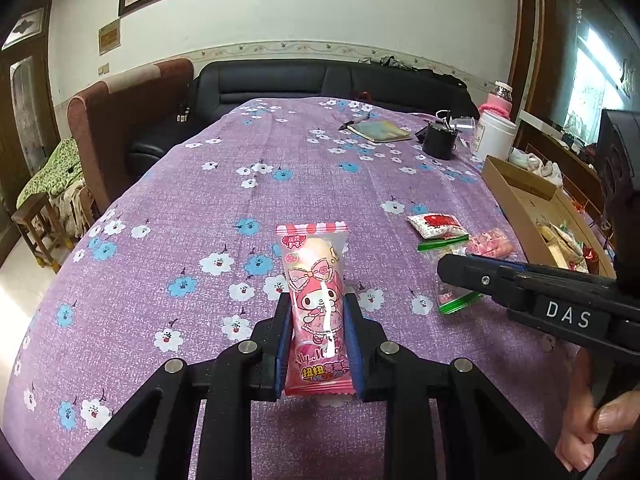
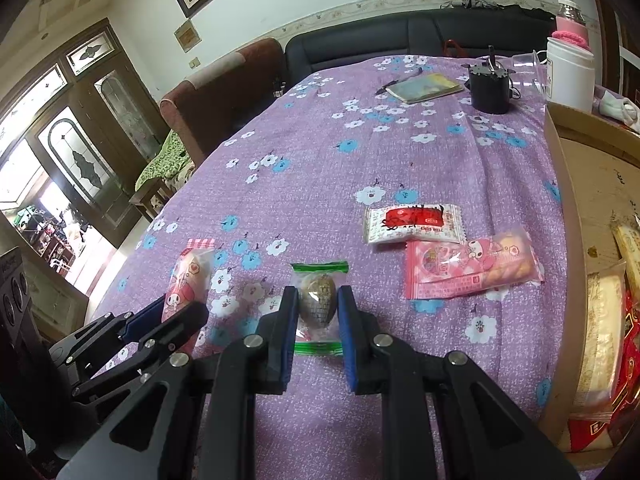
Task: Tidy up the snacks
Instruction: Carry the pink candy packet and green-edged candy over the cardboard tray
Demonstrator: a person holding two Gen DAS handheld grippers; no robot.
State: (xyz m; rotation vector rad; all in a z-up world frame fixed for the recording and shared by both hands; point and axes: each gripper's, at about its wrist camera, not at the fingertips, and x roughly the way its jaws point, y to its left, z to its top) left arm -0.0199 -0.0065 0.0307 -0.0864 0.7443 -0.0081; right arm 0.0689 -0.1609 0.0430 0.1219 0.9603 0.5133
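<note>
My left gripper [image 1: 318, 308] is shut on a pink My Melody snack pack [image 1: 316, 300], held upright above the purple flowered cloth [image 1: 180, 208]; it also shows in the right wrist view [image 2: 188, 280]. My right gripper [image 2: 318, 296] is shut on a clear green-edged packet with a brown egg-shaped snack [image 2: 318, 300]. It appears in the left wrist view [image 1: 460, 276] over that packet [image 1: 456, 300]. A white-and-red packet [image 2: 414, 222] and a second pink pack [image 2: 472, 266] lie on the cloth.
A cardboard box [image 2: 560, 200] holding several snacks stands at the right edge. At the far end are a notebook [image 2: 426, 86], a black pot [image 2: 490, 90] and a white canister [image 2: 570, 72]. A sofa [image 2: 400, 32] lies beyond.
</note>
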